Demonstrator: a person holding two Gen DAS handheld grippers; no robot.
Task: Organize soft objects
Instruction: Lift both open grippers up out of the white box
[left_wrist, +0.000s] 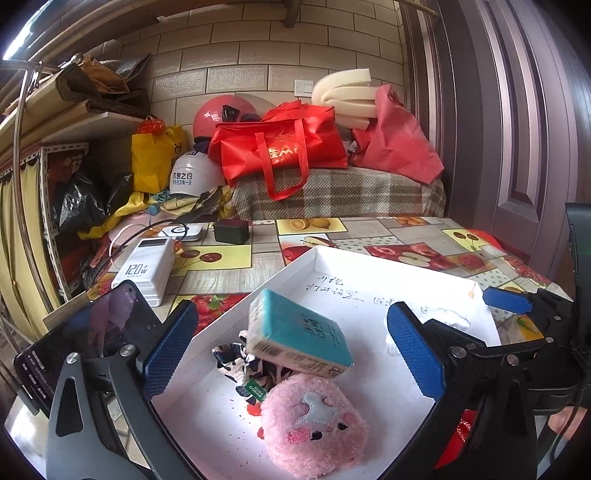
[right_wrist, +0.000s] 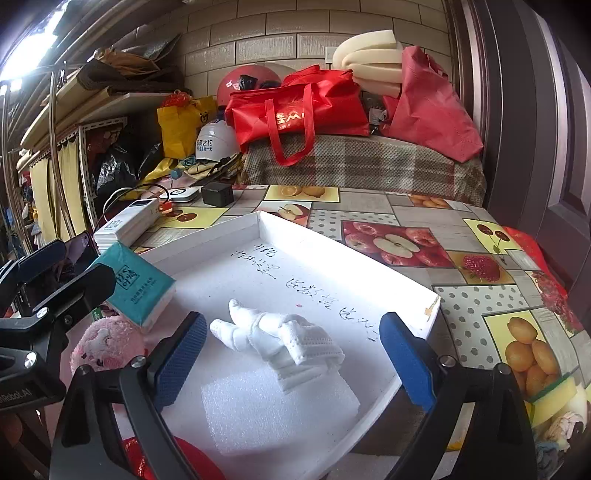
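A white foam tray (left_wrist: 369, 266) (right_wrist: 332, 243) lies on the fruit-print table. In it are a pink plush toy (left_wrist: 314, 428) (right_wrist: 110, 343), a teal tissue pack (left_wrist: 299, 336) (right_wrist: 136, 284) leaning on a patterned cloth (left_wrist: 236, 358), a white glove (right_wrist: 280, 336) and a white foam sheet (right_wrist: 277, 410). My left gripper (left_wrist: 291, 354) is open, its fingers either side of the tissue pack and plush, empty. My right gripper (right_wrist: 295, 362) is open around the glove, empty.
A white power bank (left_wrist: 147, 269) (right_wrist: 129, 221), a phone (left_wrist: 85, 332), a black charger (left_wrist: 232, 230) and cables sit at the table's left. A red item (right_wrist: 184, 458) lies at the near edge. Sponge and cloths (right_wrist: 557, 406) lie right. Red bags (left_wrist: 280, 147) sit behind.
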